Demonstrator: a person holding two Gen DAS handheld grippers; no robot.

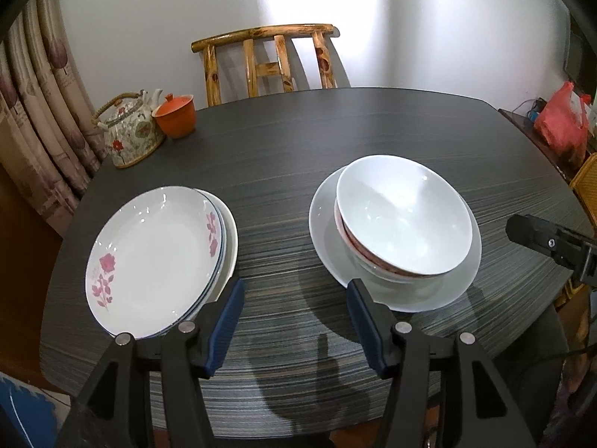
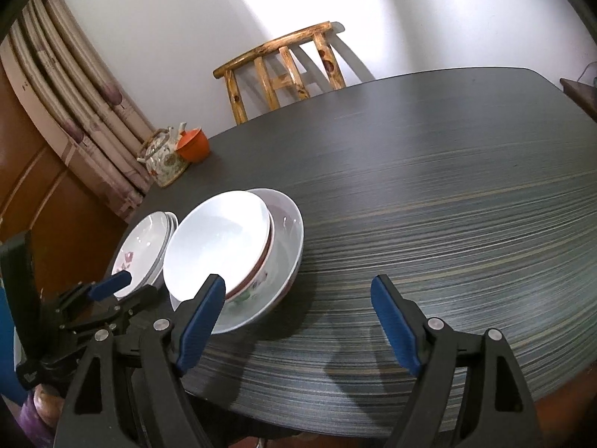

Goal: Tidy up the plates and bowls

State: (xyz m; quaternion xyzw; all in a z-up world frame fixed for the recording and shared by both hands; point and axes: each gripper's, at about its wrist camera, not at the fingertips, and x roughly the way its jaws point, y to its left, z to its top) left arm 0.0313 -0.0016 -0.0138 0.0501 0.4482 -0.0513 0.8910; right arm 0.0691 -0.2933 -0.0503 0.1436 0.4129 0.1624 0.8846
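On the dark counter two piles wait: left, a stack of plates with a pink-flower plate on top, and right of it, well apart, nested bowls sitting in a wide white dish. The left tool hangs above the counter's near edge, spread wide and holding nothing, one finger just over the plates' near rim, the other over the dish's rim. The right tool is released too, empty, its left finger in front of the bowls, its right finger over bare counter.

All of it looks like glazed ceramic, so I'd judge it stiff, slick and quick to chip; a pile lifted whole will be heavy, and glaze gives those blue pads little bite. The rim is the place to take hold, one finger inside and one outside, pinching the wall where it stands steepest. On the top bowl that means the near lip, which overhangs the red-banded one beneath. The plates sit slightly askew, so the flowered one's near edge juts clear enough to nip, though the rim is shallow and could slide out if tilted. The teapot and orange cup stand far back, out of the way
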